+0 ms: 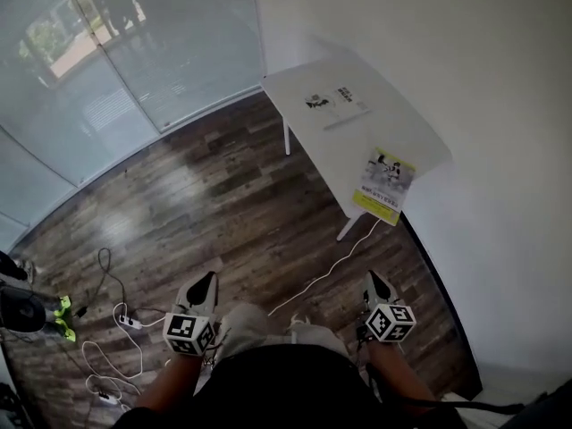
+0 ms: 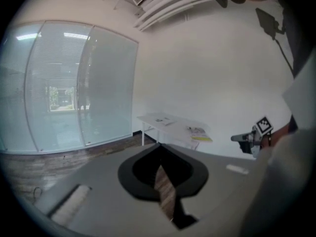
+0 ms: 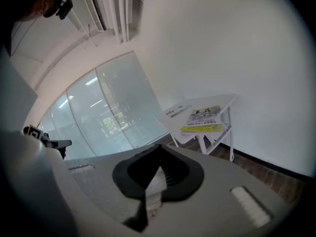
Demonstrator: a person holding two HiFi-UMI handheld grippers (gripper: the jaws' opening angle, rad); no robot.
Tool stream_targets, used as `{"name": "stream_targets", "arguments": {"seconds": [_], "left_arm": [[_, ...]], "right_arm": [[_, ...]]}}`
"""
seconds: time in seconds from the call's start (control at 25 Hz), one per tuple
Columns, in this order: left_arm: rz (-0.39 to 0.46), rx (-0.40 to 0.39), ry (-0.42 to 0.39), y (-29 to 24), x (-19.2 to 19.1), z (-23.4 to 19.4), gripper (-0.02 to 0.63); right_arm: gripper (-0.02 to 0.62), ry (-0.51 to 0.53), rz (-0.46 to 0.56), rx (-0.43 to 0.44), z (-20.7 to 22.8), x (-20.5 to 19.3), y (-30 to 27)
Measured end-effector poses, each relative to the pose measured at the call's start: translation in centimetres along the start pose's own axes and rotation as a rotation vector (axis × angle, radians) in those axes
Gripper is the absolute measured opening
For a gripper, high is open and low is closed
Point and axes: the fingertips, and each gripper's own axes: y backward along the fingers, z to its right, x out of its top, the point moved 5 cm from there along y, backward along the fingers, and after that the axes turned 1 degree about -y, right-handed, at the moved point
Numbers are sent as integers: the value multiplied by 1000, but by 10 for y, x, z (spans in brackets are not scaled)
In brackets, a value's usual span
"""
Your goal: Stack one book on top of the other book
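Two books lie on a white table point(image 1: 308, 128) ahead, well out of reach of both grippers. A white book point(image 1: 336, 105) rests at the far end. A book with a yellow strip point(image 1: 385, 184) lies at the near end, its corner over the table edge. The yellow book point(image 3: 202, 118) and the white book point(image 3: 176, 110) also show in the right gripper view. My left gripper point(image 1: 206, 281) and right gripper point(image 1: 374, 281) hang low over the wooden floor, both shut and holding nothing. In the left gripper view the left gripper point(image 2: 158, 145) points toward the table point(image 2: 165, 124).
A glass wall point(image 1: 107, 70) runs behind the table and a white wall point(image 1: 500, 150) stands along its right. A white cable point(image 1: 329, 272) crosses the floor from under the table. A power strip with more cables point(image 1: 125, 322) and a black-and-green device point(image 1: 40, 315) lie at left.
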Motion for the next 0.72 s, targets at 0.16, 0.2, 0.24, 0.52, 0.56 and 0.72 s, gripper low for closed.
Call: {"name": "stream_targets", "arguments": {"seconds": [0.16,0.2,0.24,0.52,0.56,0.72], "left_arm": [[-24,6,-36,-5,4,-1,6],[-30,10,-26,-9,4,-4,6],[-38,9,-14,-13,3,-6,6],[-74,-152,-186,-73,10,5,6],[-63,-175,-181,-83,15,7,6],[-23,-209,-88,-115,36,0,6]], "right_arm": [[2,-23,3,37,3,3,-12],[2,-27,-6,36,5,1,-16],[2,-33,-14,26,8,-1,-20],[2,-45,26,-36,13,22,-26],[2,-39,25,-46,14,23,-28],[2,-77,4,-106,26,23,-43]]}}
